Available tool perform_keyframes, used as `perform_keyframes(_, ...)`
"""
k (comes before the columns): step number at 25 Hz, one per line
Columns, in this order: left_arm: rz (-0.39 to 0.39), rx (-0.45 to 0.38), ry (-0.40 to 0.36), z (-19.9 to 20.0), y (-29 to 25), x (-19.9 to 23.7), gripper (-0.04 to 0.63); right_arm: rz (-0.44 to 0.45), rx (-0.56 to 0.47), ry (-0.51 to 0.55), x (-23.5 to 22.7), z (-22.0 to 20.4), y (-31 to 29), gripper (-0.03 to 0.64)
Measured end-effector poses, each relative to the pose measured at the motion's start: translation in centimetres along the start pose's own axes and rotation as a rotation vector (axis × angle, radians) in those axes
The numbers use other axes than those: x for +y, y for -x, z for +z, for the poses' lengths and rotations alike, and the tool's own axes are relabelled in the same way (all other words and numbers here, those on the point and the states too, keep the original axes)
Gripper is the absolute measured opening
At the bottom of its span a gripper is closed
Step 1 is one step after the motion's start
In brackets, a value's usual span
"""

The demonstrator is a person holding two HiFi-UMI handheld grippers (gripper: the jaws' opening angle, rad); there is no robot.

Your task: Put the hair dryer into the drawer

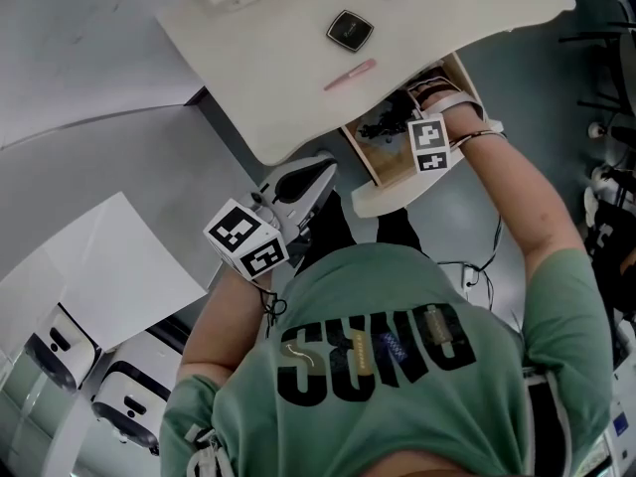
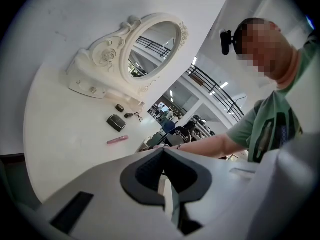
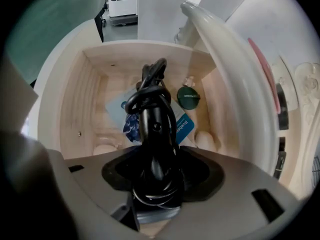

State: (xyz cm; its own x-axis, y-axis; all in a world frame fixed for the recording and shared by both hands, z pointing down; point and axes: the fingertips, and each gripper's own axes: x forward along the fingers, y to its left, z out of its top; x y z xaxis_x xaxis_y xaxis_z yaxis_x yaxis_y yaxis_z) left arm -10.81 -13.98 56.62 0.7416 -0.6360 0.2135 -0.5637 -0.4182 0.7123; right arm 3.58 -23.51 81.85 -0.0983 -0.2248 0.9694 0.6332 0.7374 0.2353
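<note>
The black hair dryer, its cord wound round the handle, hangs inside the open wooden drawer. My right gripper is shut on its handle and points steeply down into the drawer. In the head view the right gripper reaches into the drawer under the white table's edge, and the hair dryer shows there only as a dark shape. My left gripper hovers just left of the drawer, jaws together with nothing between them. Its tips point level across the tabletop.
A blue packet and a green round item lie on the drawer floor. On the white vanity table are a black compact, a pink pen and an ornate mirror. White machines stand on the floor at left.
</note>
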Motion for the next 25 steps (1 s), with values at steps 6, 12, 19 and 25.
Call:
perform_keyframes(6, 0.005, 0.011, 0.008, -0.7, 0.3, 0.2, 0.009, 0.025, -0.002, -0.064, 0.5, 0.9, -2.4, 0.241)
perform_keyframes(12, 0.005, 0.016, 0.009, -1.0, 0.6, 0.0, 0.009, 0.005, -0.010, -0.120, 0.3, 0.9, -2.3, 0.244)
perform_keyframes(19, -0.006, 0.018, -0.004, -0.7, 0.7, -1.1, 0.009, -0.070, -0.083, -0.201, -0.4, 1.4, 1.0, 0.278)
perform_keyframes(25, -0.039, 0.020, -0.055, 0.7, 0.0, -3.7, 0.009, -0.145, -0.160, -0.322, -1.5, 1.0, 7.5, 0.278)
